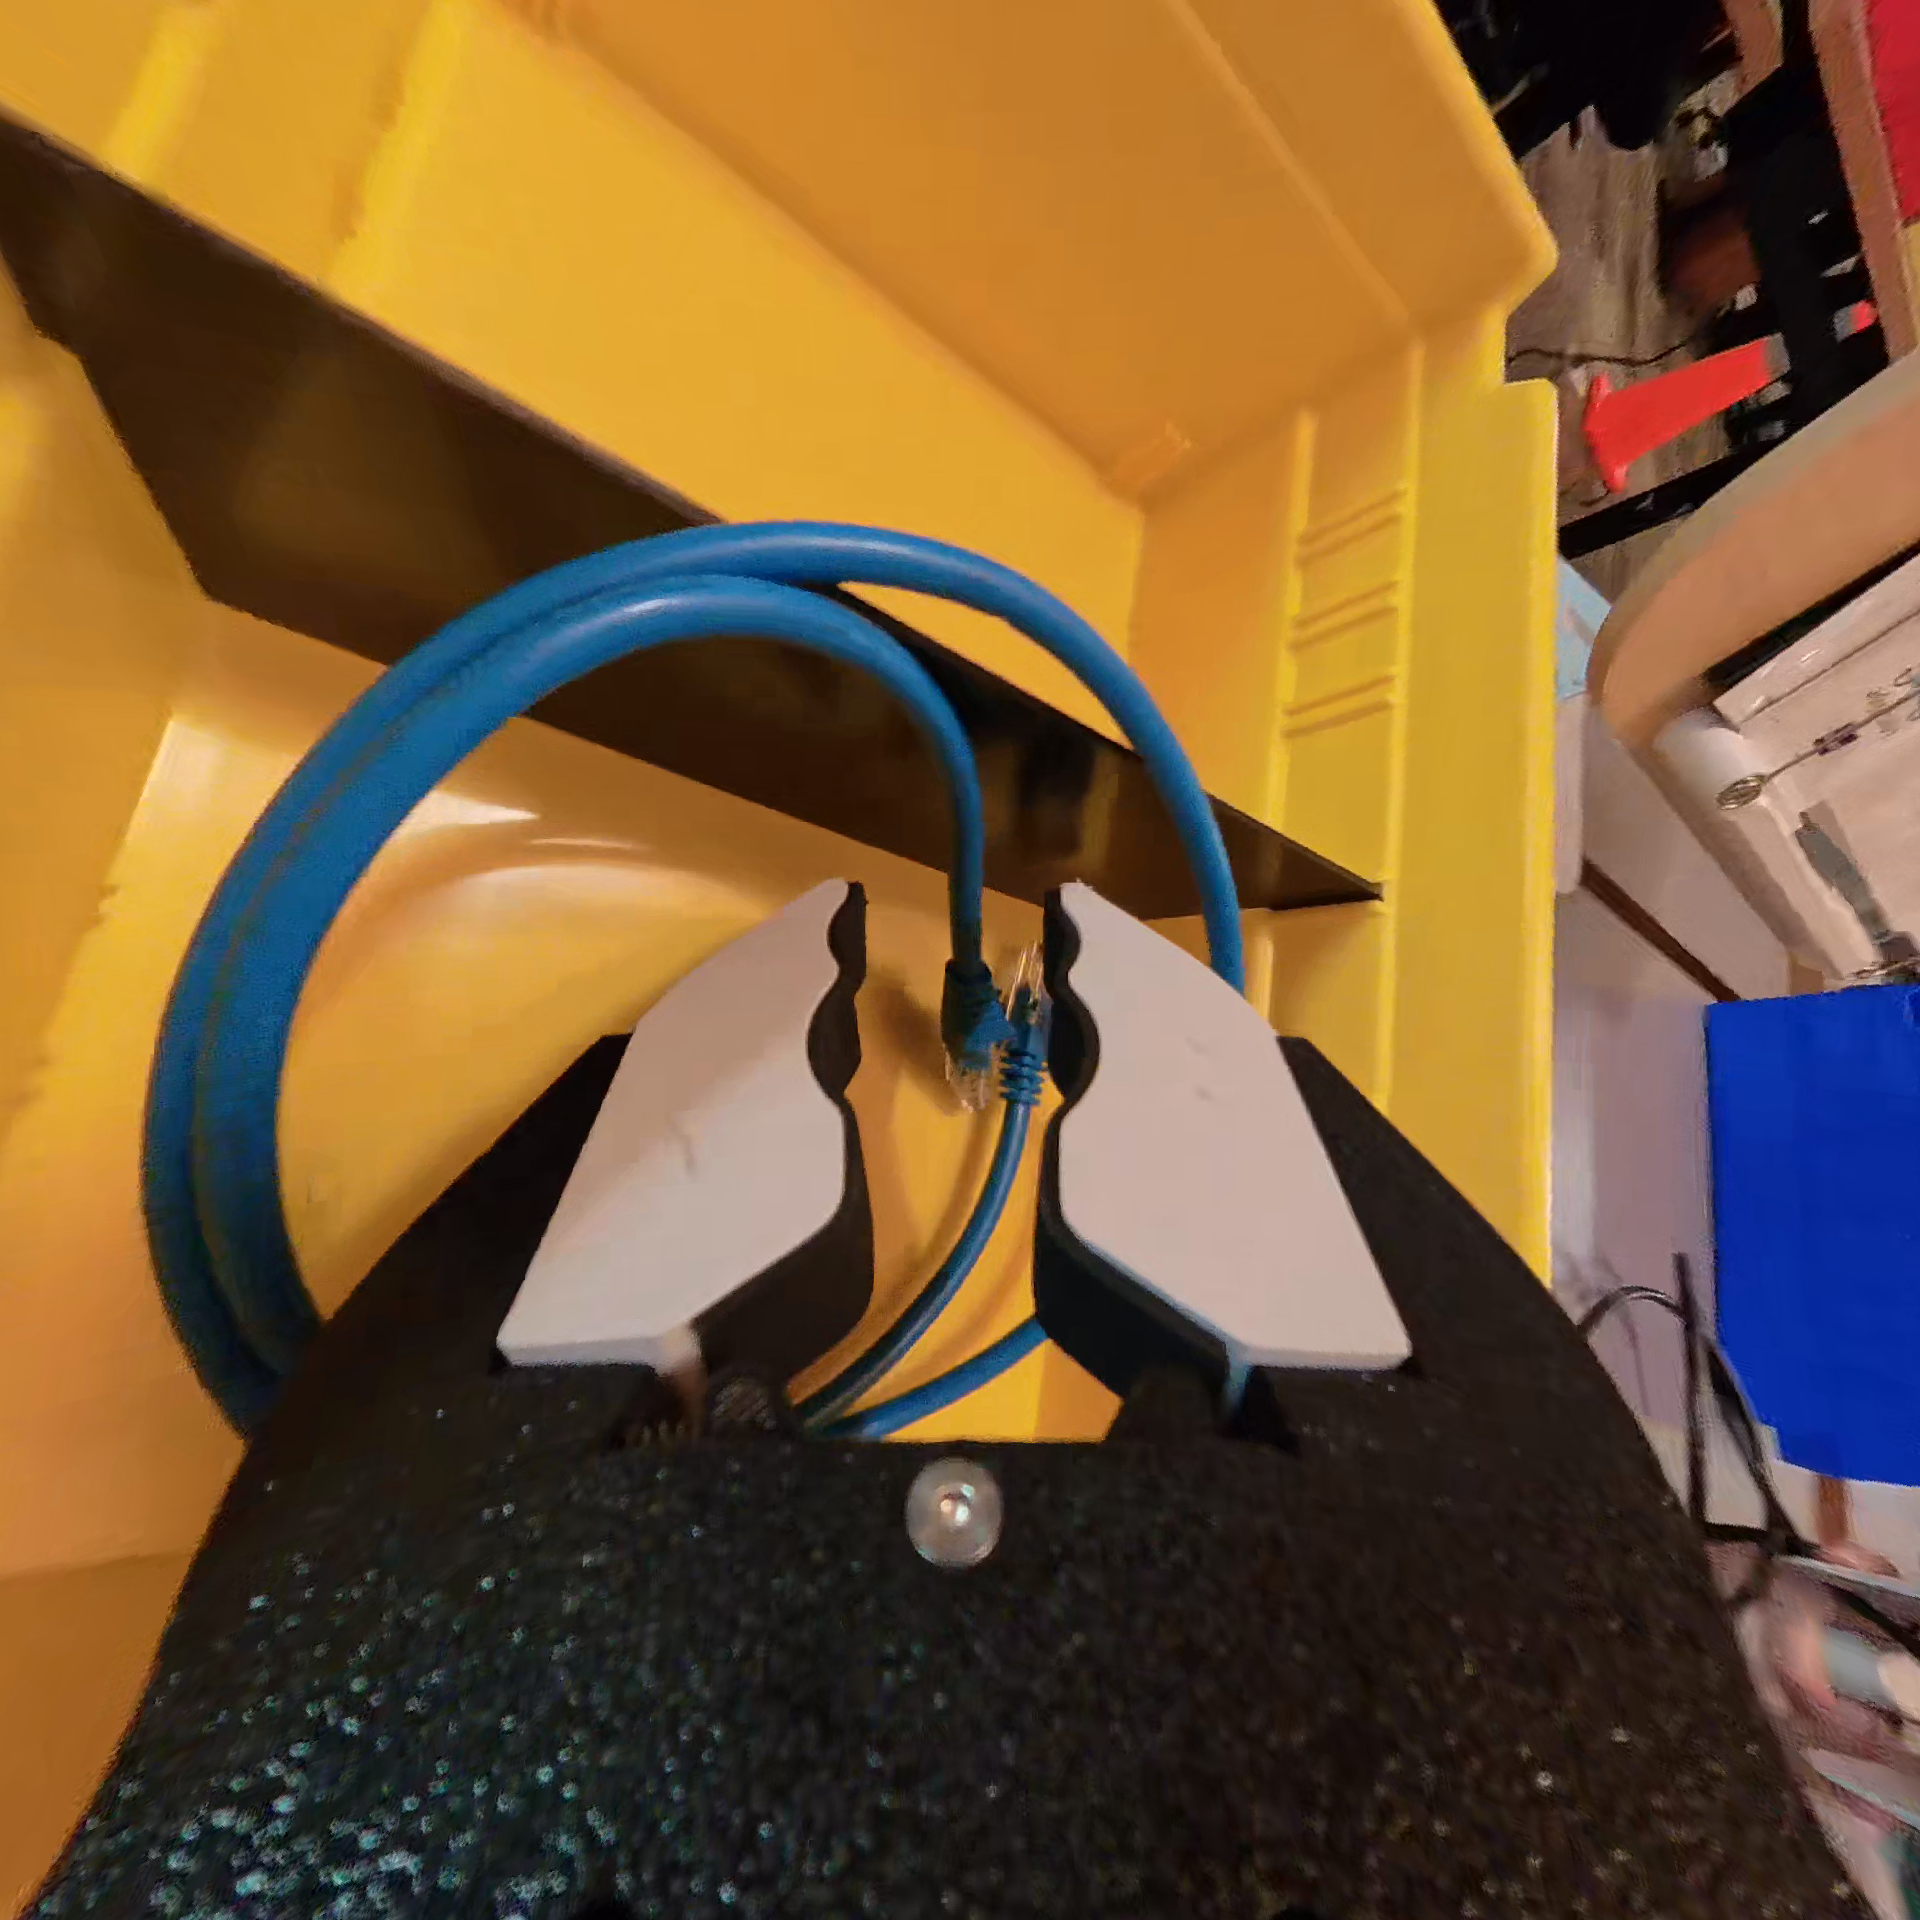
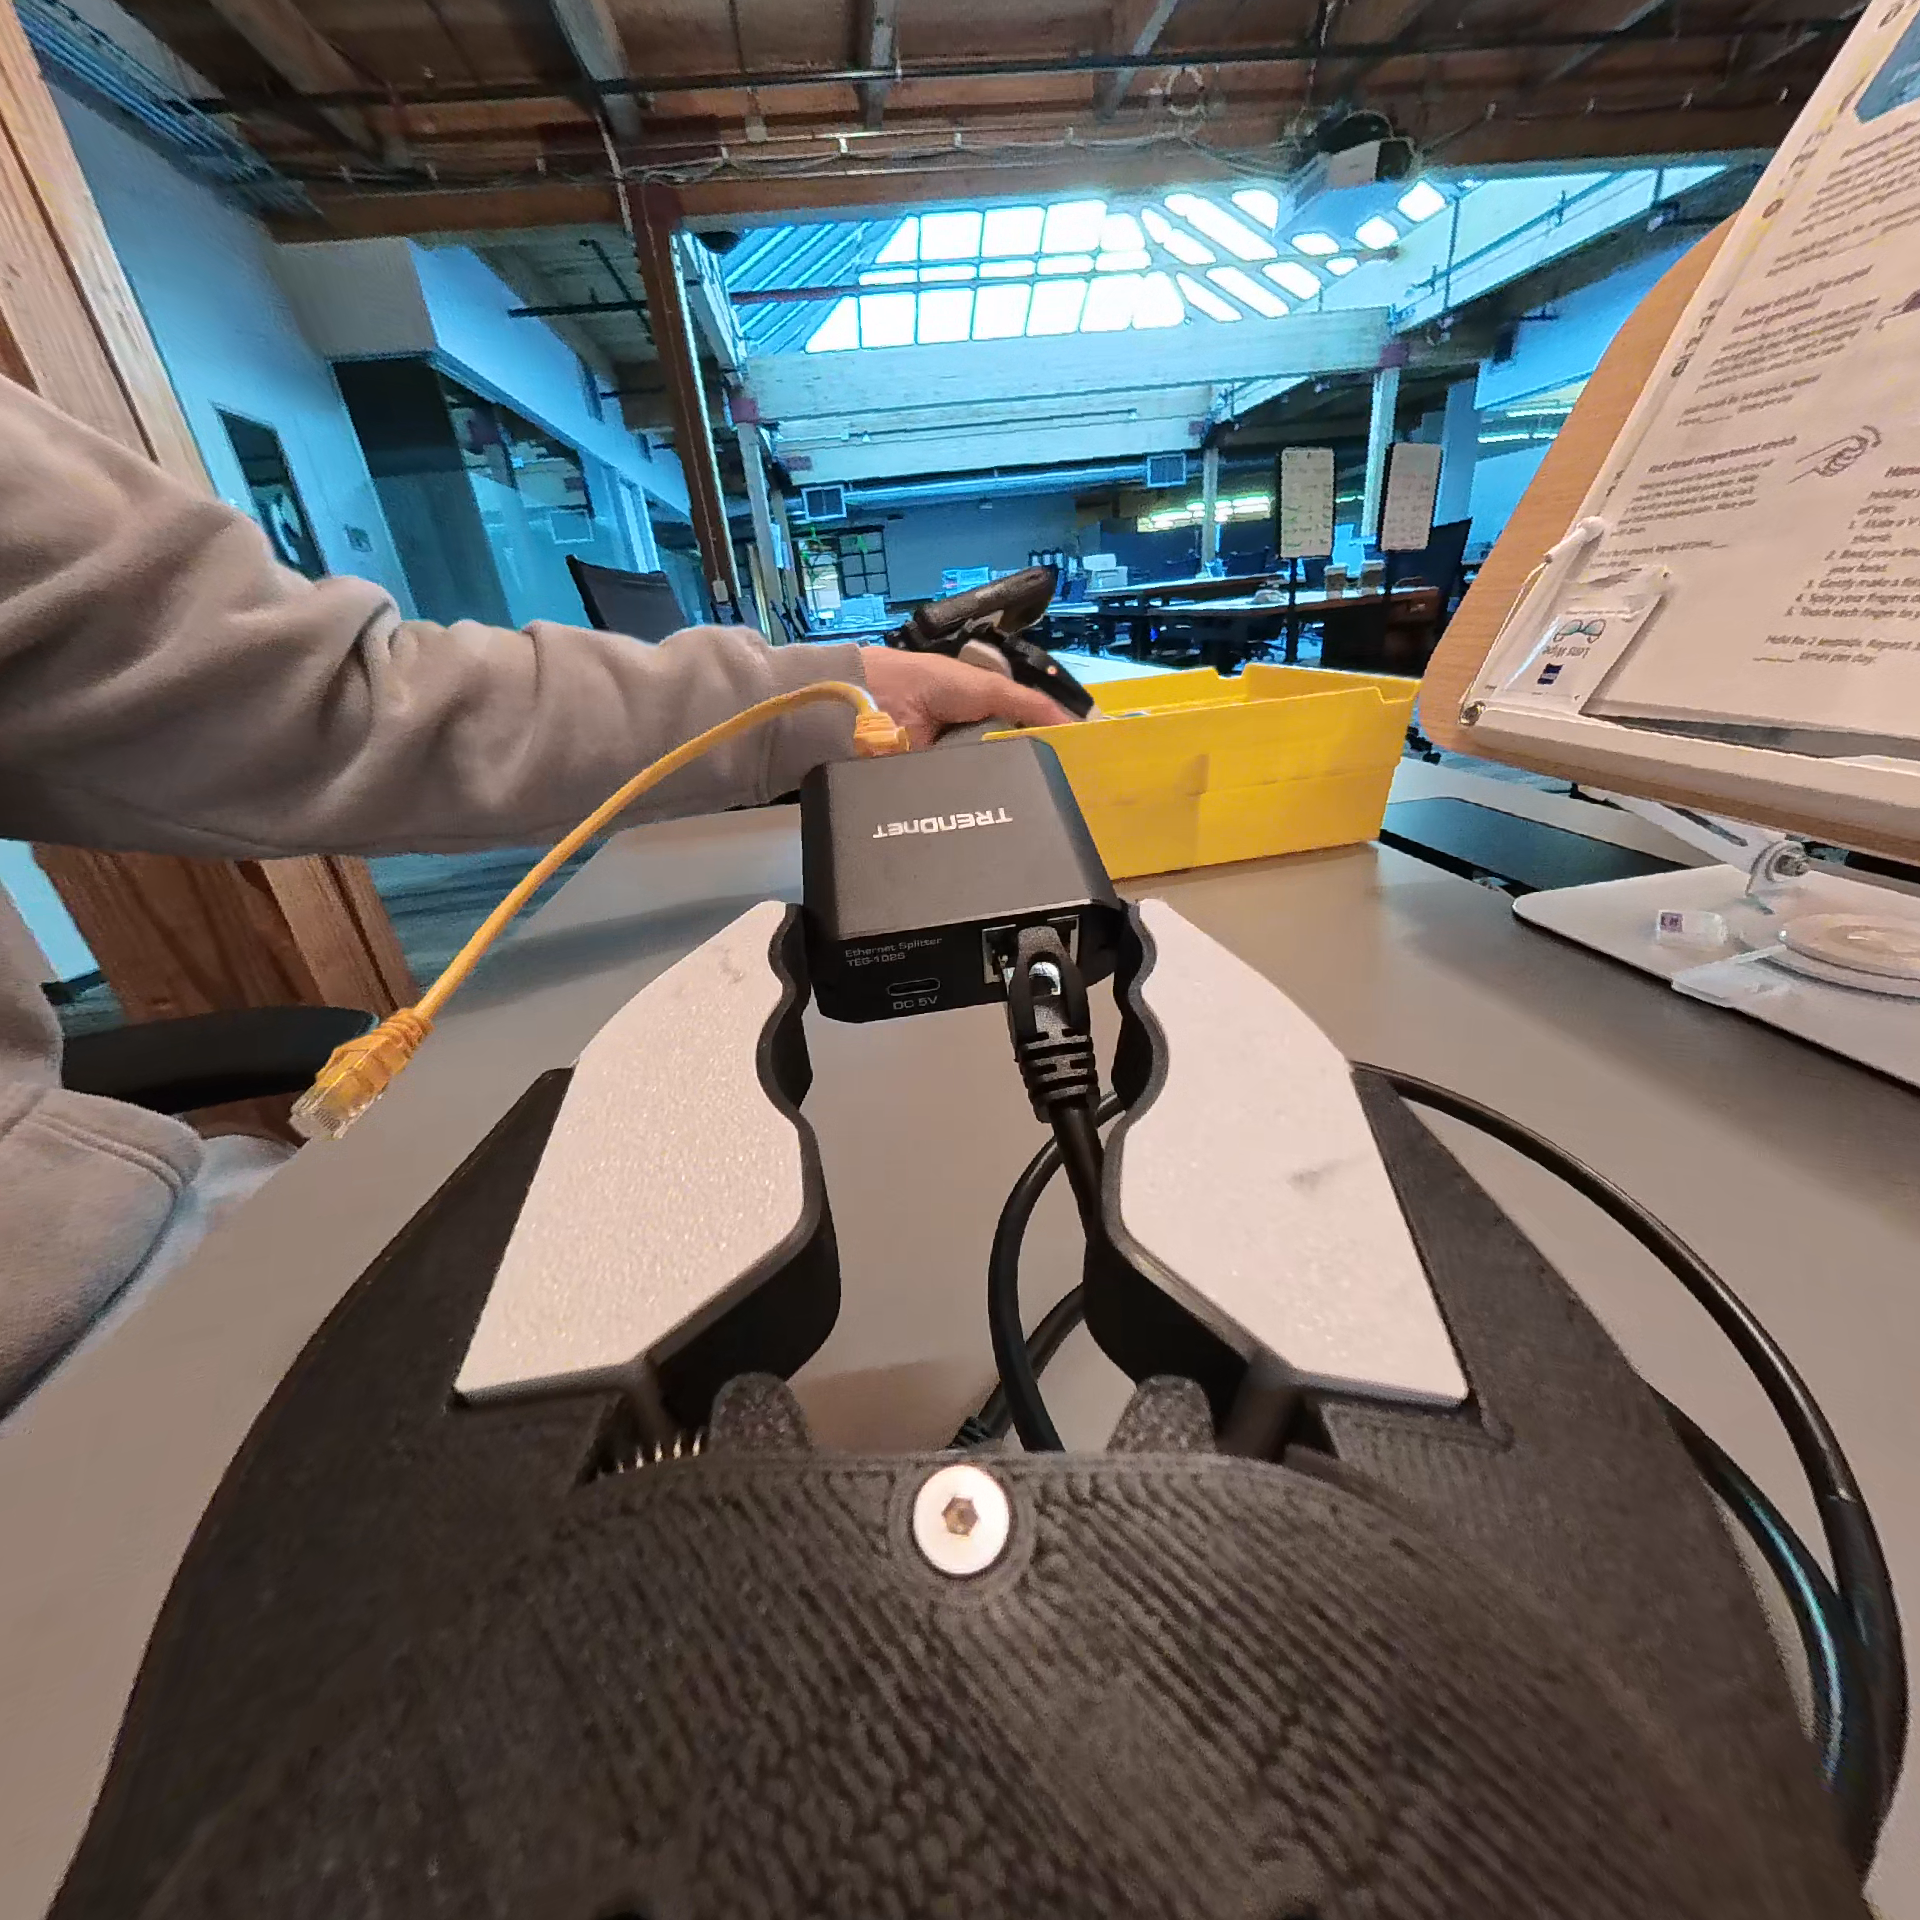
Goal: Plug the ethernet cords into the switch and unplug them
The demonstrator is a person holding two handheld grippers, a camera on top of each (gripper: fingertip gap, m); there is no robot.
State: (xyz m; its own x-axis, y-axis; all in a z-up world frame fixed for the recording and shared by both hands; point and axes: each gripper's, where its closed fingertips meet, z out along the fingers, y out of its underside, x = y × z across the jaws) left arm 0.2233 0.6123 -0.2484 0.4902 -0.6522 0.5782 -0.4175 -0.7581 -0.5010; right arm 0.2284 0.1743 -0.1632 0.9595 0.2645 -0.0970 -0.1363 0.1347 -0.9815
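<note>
In the right wrist view a black switch (image 2: 935, 831) lies on the grey table (image 2: 1455, 1091). My right gripper (image 2: 961, 925) has its fingertips pressed against both sides of the switch's near end. A black cord (image 2: 1055, 1049) is plugged into a near port. A yellow cord (image 2: 582, 831) is plugged into the far side, and its free plug (image 2: 353, 1070) hangs past the table's left edge. In the left wrist view my left gripper (image 1: 956, 904) is open inside a yellow bin (image 1: 935, 260). A coiled blue cord (image 1: 416, 686) lies there, with its two plugs (image 1: 977, 1023) between the fingers, ungripped.
A black divider (image 1: 416, 468) crosses the bin behind the coil. The same bin (image 2: 1247, 769) stands behind the switch. A person's grey sleeve (image 2: 312, 675) reaches across to it. A document stand (image 2: 1714, 520) with printed pages stands at the right. The black cord loops on the table (image 2: 1714, 1299).
</note>
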